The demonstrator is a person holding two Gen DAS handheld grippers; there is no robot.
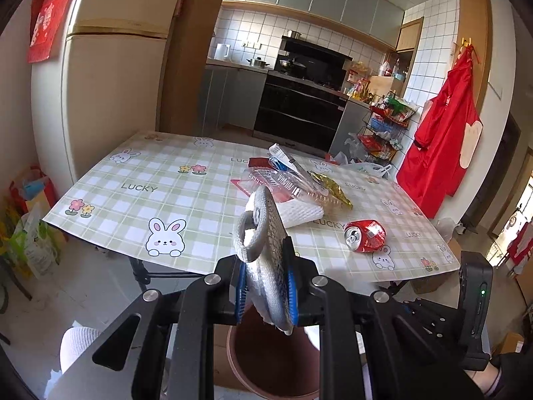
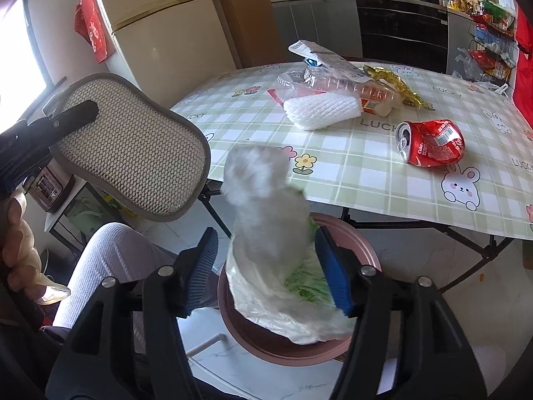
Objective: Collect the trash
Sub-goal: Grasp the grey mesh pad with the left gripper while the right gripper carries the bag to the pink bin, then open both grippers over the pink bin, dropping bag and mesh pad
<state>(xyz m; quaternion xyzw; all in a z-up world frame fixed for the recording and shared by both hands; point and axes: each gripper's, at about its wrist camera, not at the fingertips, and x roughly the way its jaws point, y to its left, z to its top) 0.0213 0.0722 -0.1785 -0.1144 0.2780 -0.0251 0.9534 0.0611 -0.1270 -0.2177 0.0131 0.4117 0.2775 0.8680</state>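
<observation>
My left gripper (image 1: 266, 286) is shut on a grey mesh pad (image 1: 266, 250), held upright off the near table edge; the pad also shows in the right wrist view (image 2: 133, 153). My right gripper (image 2: 266, 270) is open above a pink bin (image 2: 366, 250). A blurred white plastic bag (image 2: 263, 200) drops between its fingers, over a bag with green leaves (image 2: 299, 300) in the bin. On the table lie a crushed red can (image 1: 364, 235) (image 2: 429, 143), white foam netting (image 1: 299, 215) (image 2: 323, 111), a clear plastic tray (image 1: 283, 181) (image 2: 333, 83) and a gold wrapper (image 1: 329, 188) (image 2: 396, 86).
The table has a green checked rabbit cloth (image 1: 160, 193). A fridge (image 1: 110, 93) stands at the left, a kitchen with an oven (image 1: 299, 113) behind, a wire rack (image 1: 386, 130) and a red apron (image 1: 443, 140) at the right. The bin rim shows below my left gripper (image 1: 233, 360).
</observation>
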